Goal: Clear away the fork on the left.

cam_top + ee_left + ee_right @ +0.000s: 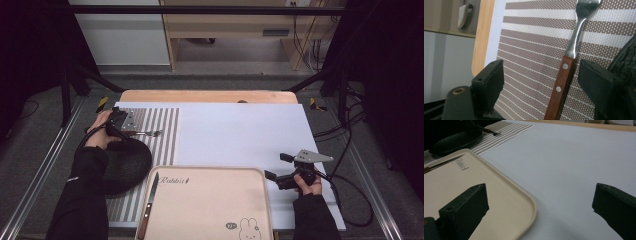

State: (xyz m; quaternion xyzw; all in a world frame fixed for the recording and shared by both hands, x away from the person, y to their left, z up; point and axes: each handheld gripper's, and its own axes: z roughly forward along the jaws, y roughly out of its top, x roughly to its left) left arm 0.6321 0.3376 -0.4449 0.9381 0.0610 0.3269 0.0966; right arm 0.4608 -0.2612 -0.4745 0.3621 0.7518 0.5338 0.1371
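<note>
The fork (pixel 564 75), its wooden handle cut off by the frame, lies on the striped placemat (pixel 529 50) between the left gripper's (pixel 541 82) open jaws, beside the dark plate (pixel 125 165); the right gripper (pixel 276 167) gapes wide near the tray (pixel 210 205).

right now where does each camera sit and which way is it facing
High view: above the person's side, looking forward and down on the table; both forearms, left gripper and right gripper show.
Left gripper view: on the left gripper, looking down along its open jaws at the fork on the striped placemat.
Right gripper view: on the right gripper, low over the table, looking across past the tray; its own jaws stand open.
Shared: all three show the fork, the placemat and the dark plate.
</note>
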